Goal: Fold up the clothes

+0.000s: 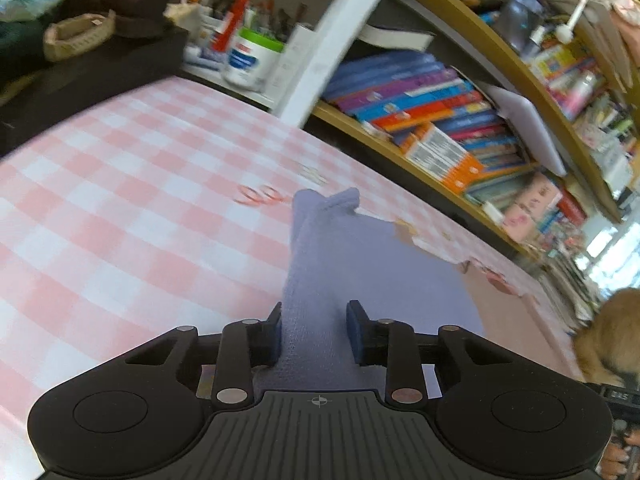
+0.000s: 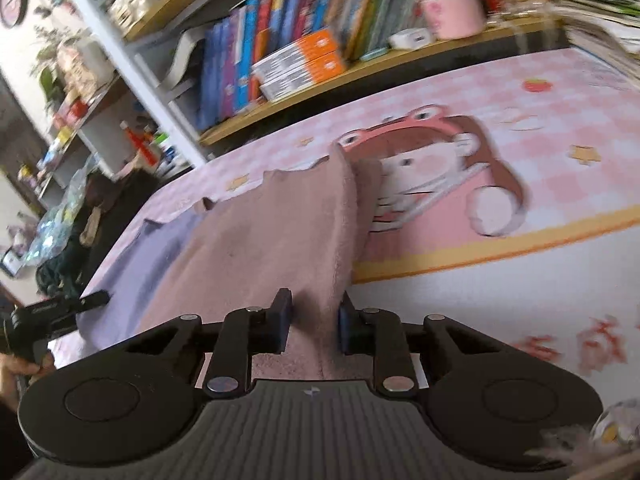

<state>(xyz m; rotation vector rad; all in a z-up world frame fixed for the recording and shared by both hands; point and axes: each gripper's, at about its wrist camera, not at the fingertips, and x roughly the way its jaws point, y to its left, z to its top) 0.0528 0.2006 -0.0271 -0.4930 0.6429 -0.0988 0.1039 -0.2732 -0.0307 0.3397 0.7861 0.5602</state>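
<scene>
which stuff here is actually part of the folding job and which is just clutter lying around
Part of the job:
- cloth, lilac one side, pink the other
- left gripper, shut on its edge
- right gripper, shut on its edge
- checked table cover it lies on

Just lying about:
- books
- white tub with green lid
- woven basket
- pink cup

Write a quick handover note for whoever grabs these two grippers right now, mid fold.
Left gripper: shut on the lavender-blue side of the soft knit cloth, lifted off the pink checked tablecloth.
Right gripper: shut on the same cloth's dusty-pink side, raised over the cartoon print on the tablecloth.
Done: both ends gripped and lifted.
Left: carry the held edge over, lay it flat, release. No finished fold shows yet; frames are motion-blurred.
</scene>
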